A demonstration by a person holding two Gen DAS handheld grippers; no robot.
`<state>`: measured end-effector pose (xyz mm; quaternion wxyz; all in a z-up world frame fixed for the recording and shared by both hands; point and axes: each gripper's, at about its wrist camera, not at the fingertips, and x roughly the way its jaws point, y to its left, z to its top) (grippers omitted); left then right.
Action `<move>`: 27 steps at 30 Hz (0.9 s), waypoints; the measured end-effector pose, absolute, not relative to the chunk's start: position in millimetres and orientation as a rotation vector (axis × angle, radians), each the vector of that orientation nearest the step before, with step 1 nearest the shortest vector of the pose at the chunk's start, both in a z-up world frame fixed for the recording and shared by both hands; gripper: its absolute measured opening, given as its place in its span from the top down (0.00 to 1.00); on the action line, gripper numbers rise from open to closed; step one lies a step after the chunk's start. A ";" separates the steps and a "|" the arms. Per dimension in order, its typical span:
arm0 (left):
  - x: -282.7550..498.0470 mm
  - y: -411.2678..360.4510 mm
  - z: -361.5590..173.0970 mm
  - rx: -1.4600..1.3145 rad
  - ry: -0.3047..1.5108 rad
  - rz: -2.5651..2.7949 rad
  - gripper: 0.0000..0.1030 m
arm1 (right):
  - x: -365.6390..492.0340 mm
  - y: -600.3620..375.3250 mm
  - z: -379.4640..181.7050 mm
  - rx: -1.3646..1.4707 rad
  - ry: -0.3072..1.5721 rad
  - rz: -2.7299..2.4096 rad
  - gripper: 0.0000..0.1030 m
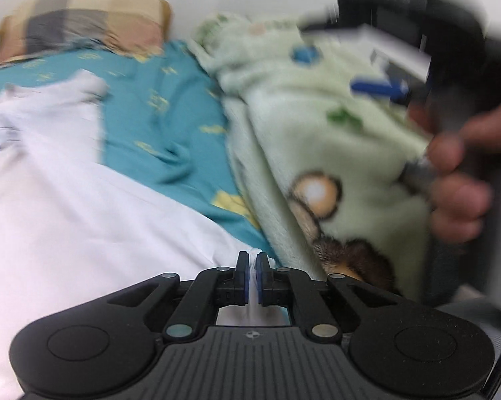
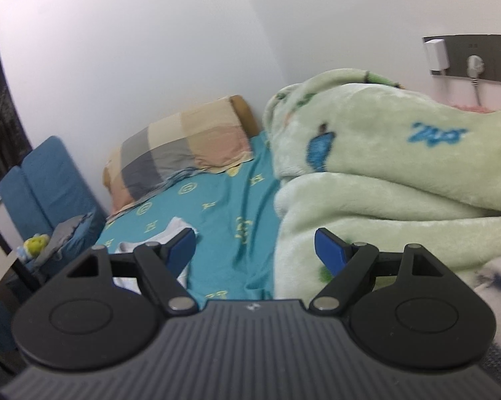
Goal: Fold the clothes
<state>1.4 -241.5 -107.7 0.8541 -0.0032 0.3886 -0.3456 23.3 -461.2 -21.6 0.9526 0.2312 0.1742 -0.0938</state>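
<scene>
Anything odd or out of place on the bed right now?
Nothing damaged or spilled. The white cotton garment lies rumpled on the teal patterned sheet, its hem pinched in the left gripper. The pale green fleece blanket is heaped alongside.

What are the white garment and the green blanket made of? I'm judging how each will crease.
White garment: apparently thin woven or knit cotton, matte, with soft shallow wrinkles; blur leaves the weave unclear. Green blanket: looks like plush fleece, with fuzzy nap, thick rounded folds and printed cartoon shapes.

Both wrist views bedward, low.
</scene>
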 end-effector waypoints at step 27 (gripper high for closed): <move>-60.4 -42.1 -79.3 -0.187 1.048 -0.347 0.94 | 41.2 -276.0 -78.8 0.136 0.942 0.414 0.24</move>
